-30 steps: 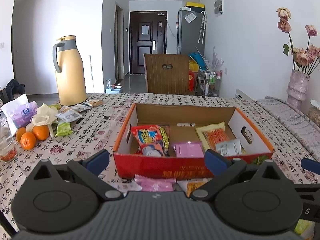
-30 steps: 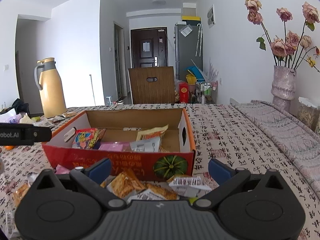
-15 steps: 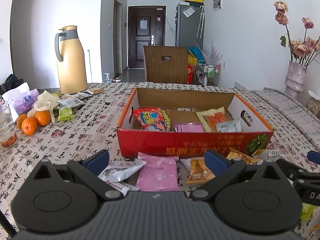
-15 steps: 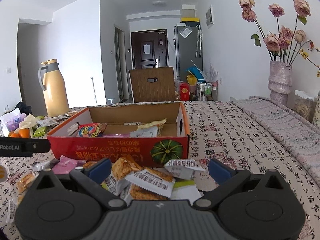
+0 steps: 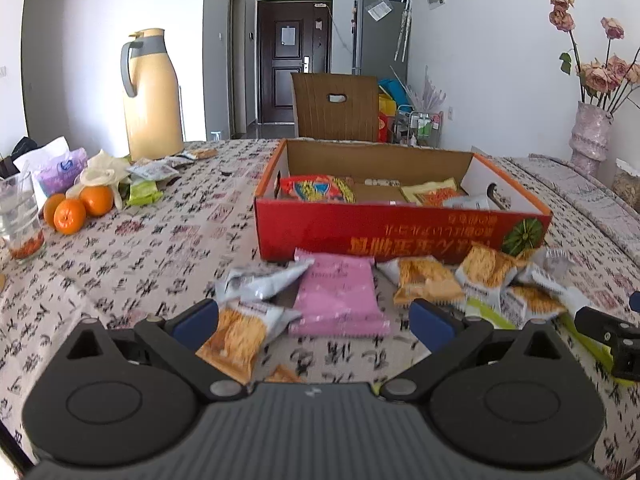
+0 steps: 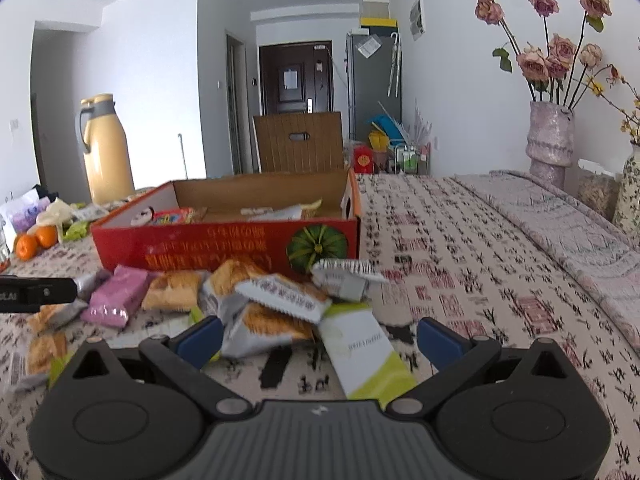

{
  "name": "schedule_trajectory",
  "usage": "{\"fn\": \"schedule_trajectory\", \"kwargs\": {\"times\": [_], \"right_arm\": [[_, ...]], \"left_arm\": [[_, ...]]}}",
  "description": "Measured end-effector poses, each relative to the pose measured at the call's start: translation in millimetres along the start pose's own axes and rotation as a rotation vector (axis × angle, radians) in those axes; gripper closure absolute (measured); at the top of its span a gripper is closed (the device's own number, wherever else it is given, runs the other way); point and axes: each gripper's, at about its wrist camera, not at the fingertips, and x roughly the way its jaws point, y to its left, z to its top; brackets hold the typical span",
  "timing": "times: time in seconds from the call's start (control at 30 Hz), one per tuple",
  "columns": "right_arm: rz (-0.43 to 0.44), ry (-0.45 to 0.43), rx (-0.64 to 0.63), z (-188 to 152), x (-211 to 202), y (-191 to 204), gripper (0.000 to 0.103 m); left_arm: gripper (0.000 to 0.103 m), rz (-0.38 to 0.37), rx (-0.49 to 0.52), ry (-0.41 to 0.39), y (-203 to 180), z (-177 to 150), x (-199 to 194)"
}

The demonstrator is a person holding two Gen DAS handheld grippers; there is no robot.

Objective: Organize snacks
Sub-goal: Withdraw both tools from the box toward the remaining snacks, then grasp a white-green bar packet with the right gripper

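A red cardboard box (image 5: 400, 232) (image 6: 224, 244) sits mid-table with several snack packs inside. In front of it lies a heap of loose packs: a pink pack (image 5: 338, 300) (image 6: 116, 296), orange cracker packs (image 5: 424, 280) (image 6: 276, 292) and a white-and-green pack (image 6: 366, 352). My left gripper (image 5: 314, 320) is open just above the table, with a cracker pack (image 5: 240, 332) by its left finger and the pink pack ahead. My right gripper (image 6: 318, 338) is open over the cracker heap and the white-and-green pack. Neither holds anything.
A yellow thermos jug (image 5: 150, 96), oranges (image 5: 76, 208), a glass (image 5: 20, 216) and wrappers stand at the left. A vase of dried roses (image 6: 550, 136) is at the far right. A wooden chair (image 5: 336, 106) stands behind the table. Patterned cloth (image 6: 460, 248) lies right of the box.
Both grippers have pulled back from the box toward the near edge and dropped lower; the loose packs in front of the box now lie between and ahead of their open fingers.
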Motion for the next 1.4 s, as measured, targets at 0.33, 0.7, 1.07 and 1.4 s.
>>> {"fn": "schedule_trajectory", "kwargs": {"times": [0.33, 0.7, 1.07, 1.4], "right_arm": [[-0.015, 0.021, -0.004, -5.6, -3.2, 3.1, 0.0], [-0.022, 0.031, -0.007, -6.8, 0.8, 3.7, 0.0], [0.014, 0.083, 0.04, 1.9, 18.0, -21.4, 0.0], [-0.005, 0.162, -0.055, 1.6, 42.2, -25.0, 0.032]], "left_arm": [[0.0, -0.009, 0.005, 0.007, 0.4, -4.4, -1.1], [0.0, -0.02, 0.013, 0.007, -1.7, -3.1, 0.6], [0.0, -0.014, 0.023, 0.006, -5.4, -0.6, 3.9], [0.0, -0.004, 0.023, 0.019, -5.7, -0.5, 7.6]]}}
